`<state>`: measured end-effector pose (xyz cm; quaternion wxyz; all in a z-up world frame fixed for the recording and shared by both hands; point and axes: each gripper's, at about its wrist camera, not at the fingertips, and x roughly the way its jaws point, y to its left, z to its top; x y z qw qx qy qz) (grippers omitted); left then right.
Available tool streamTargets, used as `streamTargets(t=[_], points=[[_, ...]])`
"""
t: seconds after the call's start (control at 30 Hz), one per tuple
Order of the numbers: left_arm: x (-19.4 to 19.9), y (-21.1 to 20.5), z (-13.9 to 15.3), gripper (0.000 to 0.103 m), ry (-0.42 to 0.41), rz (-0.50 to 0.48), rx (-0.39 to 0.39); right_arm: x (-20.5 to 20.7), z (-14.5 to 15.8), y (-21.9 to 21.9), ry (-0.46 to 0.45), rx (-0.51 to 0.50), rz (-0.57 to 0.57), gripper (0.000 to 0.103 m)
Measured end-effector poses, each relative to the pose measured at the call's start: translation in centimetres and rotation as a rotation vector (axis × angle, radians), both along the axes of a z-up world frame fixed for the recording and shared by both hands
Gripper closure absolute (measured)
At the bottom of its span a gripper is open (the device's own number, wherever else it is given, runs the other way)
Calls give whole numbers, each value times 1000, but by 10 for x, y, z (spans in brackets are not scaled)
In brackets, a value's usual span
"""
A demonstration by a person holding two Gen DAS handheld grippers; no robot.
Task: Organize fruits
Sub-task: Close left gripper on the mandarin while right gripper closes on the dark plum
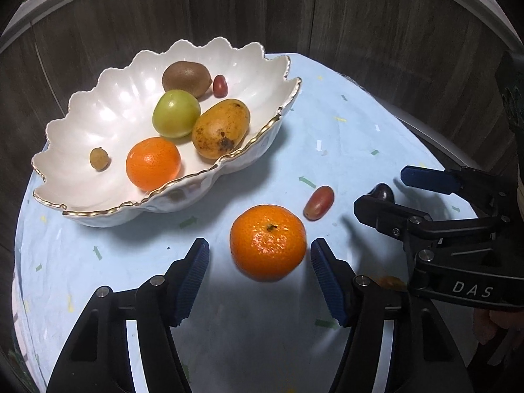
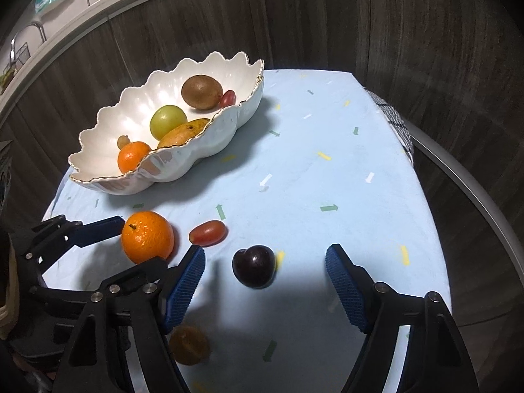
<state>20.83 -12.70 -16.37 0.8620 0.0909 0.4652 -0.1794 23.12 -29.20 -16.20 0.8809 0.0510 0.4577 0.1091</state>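
A loose orange (image 1: pixel 268 242) (image 2: pixel 147 236) lies on the light blue tablecloth between the fingers of my left gripper (image 1: pixel 258 251), which stands open; the right pad is close to its skin and the left pad is apart from it. A dark cherry-like fruit (image 2: pixel 253 265) (image 1: pixel 383 191) lies between the fingers of my open right gripper (image 2: pixel 265 252) (image 1: pixel 381 188), touched by neither pad. A red oblong fruit (image 1: pixel 318 202) (image 2: pixel 208 233) lies between the two. The white scalloped bowl (image 1: pixel 98 104) (image 2: pixel 108 163) holds a kiwi, a green fruit, a mango, an orange, a small brown fruit and a small red one.
A small orange-brown fruit (image 2: pixel 189 345) (image 1: pixel 391 282) lies by the right gripper's left finger. The round table's edge curves at the right, with a checked cloth (image 2: pixel 396 127) on it. Dark wood panelling stands behind the bowl.
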Motion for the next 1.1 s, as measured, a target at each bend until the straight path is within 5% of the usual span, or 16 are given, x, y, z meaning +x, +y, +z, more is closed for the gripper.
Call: streamTargets(t=[0.4, 1.1], points=[[4, -4, -5, 56, 9, -15, -22, 1, -7, 10, 10, -37, 30, 74], [-11, 6, 21, 58, -37, -4, -44, -12, 19, 9, -35, -32, -4, 74]])
